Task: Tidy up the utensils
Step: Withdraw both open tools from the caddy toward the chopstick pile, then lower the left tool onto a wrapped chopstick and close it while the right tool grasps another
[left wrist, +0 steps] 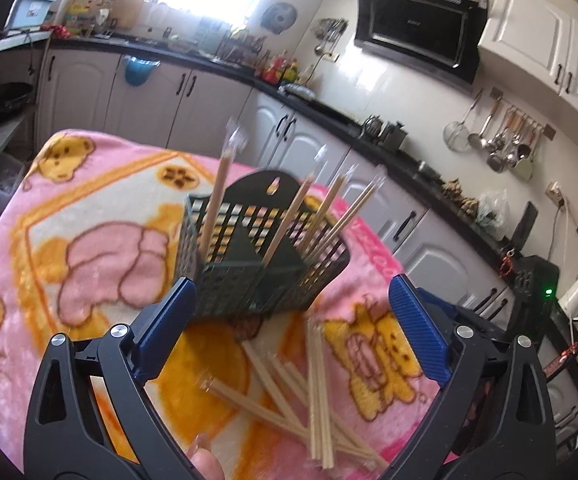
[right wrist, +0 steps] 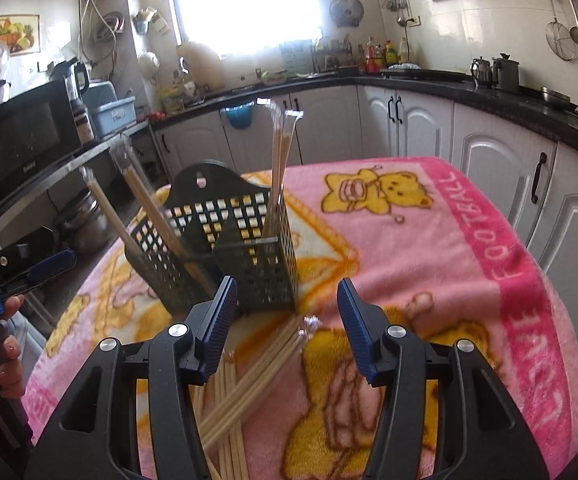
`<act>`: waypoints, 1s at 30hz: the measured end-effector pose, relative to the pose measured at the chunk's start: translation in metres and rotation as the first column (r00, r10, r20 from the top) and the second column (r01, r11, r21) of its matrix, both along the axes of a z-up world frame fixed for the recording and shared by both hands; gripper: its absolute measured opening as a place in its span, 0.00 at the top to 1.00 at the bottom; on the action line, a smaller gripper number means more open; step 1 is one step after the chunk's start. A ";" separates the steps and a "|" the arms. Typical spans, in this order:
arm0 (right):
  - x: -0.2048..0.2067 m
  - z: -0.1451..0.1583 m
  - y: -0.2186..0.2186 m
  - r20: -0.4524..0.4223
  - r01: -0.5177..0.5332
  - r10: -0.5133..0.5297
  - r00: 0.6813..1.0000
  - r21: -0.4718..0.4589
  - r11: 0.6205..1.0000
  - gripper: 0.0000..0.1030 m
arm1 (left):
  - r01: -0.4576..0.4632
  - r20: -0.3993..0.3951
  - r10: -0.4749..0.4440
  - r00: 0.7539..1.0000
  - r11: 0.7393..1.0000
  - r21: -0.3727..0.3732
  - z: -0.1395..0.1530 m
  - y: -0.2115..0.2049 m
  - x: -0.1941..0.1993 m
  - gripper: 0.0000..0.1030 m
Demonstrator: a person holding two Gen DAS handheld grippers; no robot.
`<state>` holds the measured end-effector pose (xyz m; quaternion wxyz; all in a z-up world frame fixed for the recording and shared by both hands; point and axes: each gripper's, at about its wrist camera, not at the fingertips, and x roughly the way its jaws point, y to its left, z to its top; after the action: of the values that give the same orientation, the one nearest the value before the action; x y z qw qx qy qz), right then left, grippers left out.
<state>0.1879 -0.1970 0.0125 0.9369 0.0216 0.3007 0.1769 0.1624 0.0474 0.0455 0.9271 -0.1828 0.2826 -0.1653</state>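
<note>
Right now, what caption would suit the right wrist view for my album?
Open right gripper above loose chopsticks on a pink blanket, facing a black basket.

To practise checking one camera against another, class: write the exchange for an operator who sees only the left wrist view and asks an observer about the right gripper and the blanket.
Operator: I can't see the right gripper. Where is it?
Observer: The right gripper is open and empty, over the loose chopsticks, facing the holder.
Operator: Is there any writing on the blanket?
Observer: Yes, its pink border reads LOVE FOOTBALL.
</note>
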 end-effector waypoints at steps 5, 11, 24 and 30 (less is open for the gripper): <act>-0.001 -0.019 0.001 -0.054 -0.016 0.015 0.998 -0.006 1.000 0.51 | -0.010 -0.058 0.011 0.998 1.000 0.007 -0.023 0.001 0.002 0.13; 0.001 -0.039 0.006 -0.117 -0.046 0.045 0.992 -0.005 0.999 0.51 | -0.032 -0.149 0.034 0.988 0.999 0.016 -0.051 0.003 0.009 0.13; 0.038 -0.069 0.005 -0.236 -0.022 0.023 0.971 0.010 1.000 0.70 | -0.033 -0.323 0.014 0.946 0.998 -0.052 -0.107 0.010 0.022 0.48; 0.067 -0.079 0.002 -0.284 0.001 0.006 0.959 0.023 1.000 0.70 | -0.033 -0.369 0.016 0.929 0.999 -0.040 -0.118 0.007 0.025 0.56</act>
<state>0.2548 -0.1949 -0.0663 0.8837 0.0570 0.4298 0.1765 0.1878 0.0543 -0.0727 0.8552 -0.2352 0.4452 -0.1227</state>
